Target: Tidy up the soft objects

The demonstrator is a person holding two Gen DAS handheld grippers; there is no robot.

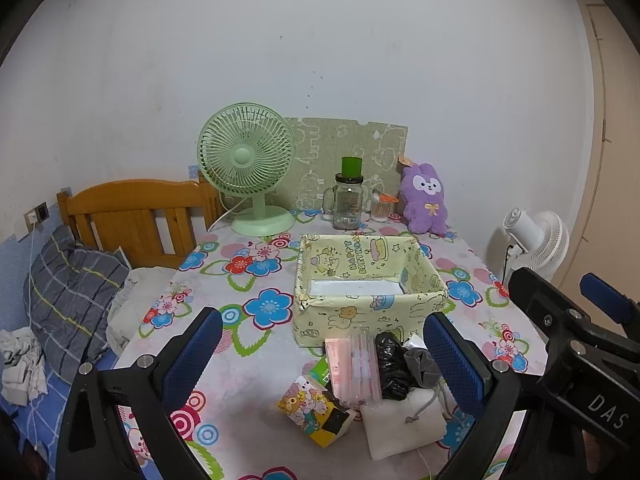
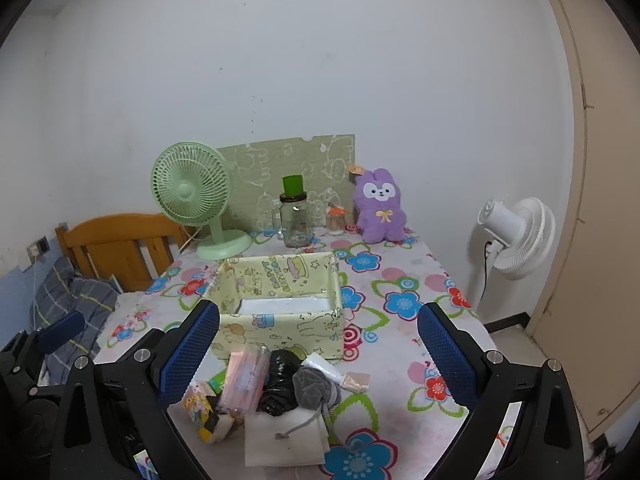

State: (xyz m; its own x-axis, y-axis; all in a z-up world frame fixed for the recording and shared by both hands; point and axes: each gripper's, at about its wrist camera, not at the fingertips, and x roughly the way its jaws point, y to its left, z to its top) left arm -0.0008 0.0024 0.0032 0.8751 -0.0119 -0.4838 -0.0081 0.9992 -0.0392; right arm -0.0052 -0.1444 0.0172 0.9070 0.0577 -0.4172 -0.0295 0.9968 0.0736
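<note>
A pile of soft items lies on the floral tablecloth before a yellow cartoon-print fabric box point(image 1: 364, 300) point(image 2: 280, 322): a pink mask pack point(image 1: 354, 368) point(image 2: 246, 378), a black plastic bag point(image 1: 392, 364) point(image 2: 280, 384), a grey drawstring pouch point(image 1: 420, 364) point(image 2: 314, 386), a white cloth point(image 1: 404, 424) point(image 2: 280, 440) and a cartoon tissue pack point(image 1: 310, 406) point(image 2: 198, 404). The box holds only a white liner. My left gripper point(image 1: 324, 360) is open above the pile. My right gripper point(image 2: 318, 354) is open above it too; it also shows in the left wrist view point(image 1: 576, 320).
At the table's back stand a green desk fan point(image 1: 248, 168), a glass jar with green lid point(image 1: 348, 200), a small container point(image 1: 380, 206) and a purple plush bunny point(image 1: 426, 200). A bed with wooden headboard point(image 1: 132, 216) is left; a white floor fan point(image 2: 516, 236) is right.
</note>
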